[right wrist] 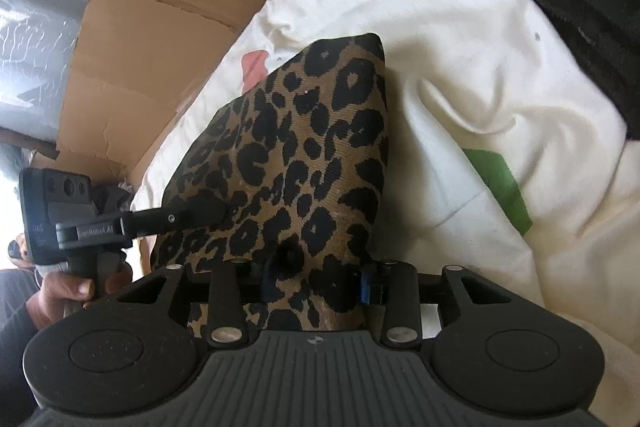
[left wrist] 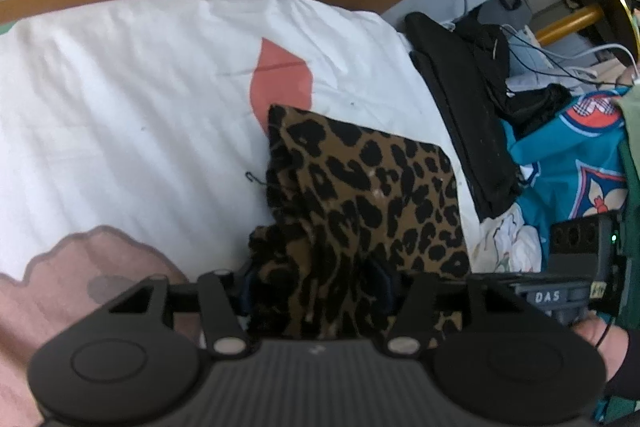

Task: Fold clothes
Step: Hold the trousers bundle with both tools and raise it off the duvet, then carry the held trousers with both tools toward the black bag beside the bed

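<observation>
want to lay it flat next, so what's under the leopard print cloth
The leopard print cloth lies on a white sheet; a red patch of the sheet's print runs under its far corner. What else the cloth covers is hidden.

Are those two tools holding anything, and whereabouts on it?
Both grip the leopard-print garment along its near edge: the left tool on a bunched part, the right tool on the neighbouring part. The rest lies on the white bedding.

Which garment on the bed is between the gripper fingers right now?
The leopard-print cloth, bunched in the left gripper and the right gripper. The black garment and teal printed one lie apart, untouched.
</observation>
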Demonstrator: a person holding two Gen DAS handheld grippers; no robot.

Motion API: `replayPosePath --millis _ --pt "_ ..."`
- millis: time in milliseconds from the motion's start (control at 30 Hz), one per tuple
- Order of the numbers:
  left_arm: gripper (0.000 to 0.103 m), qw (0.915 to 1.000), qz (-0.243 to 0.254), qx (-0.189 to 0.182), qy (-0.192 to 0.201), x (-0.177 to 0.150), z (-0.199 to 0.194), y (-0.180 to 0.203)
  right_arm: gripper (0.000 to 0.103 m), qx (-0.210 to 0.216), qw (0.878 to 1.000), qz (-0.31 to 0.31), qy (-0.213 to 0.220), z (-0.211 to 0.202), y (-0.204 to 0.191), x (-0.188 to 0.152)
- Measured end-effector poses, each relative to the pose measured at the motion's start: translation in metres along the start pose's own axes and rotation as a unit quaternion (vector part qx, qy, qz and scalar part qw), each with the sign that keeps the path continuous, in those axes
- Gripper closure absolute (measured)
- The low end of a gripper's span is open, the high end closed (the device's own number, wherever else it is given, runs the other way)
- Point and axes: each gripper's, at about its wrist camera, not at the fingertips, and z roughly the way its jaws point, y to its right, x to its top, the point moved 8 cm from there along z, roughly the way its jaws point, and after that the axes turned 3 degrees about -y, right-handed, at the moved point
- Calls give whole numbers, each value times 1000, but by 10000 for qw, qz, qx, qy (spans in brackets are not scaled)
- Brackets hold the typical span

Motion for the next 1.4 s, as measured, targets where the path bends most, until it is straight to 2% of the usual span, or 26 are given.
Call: replayPosePath --millis 67,133,267,400,700,1167,1400 --pt "64 10000 14 83 41 0 -1 0 70 -73 9999 -142 -24 1 -4 0" --pt "69 9998 90 171 100 -2 -4 4 87 -158 9994 -296 -33 0 -10 1" --pt "73 9991 146 342 215 -3 -12 13 95 -313 9985 -454 19 -2 -20 3" --pt "74 9970 89 646 428 -6 -20 20 97 -494 9968 -622 119 -4 -28 1" --pt "75 9896 -21 1156 858 -13 -60 53 98 -565 9936 -949 217 -31 -62 -1" --pt "75 9710 -410 1725 1605 -35 -165 129 98 -330 9819 -1825 396 -105 -156 -10" --pt "75 9623 -474 1739 2037 -45 -223 186 98 -242 9746 -2132 638 -162 -202 -18"
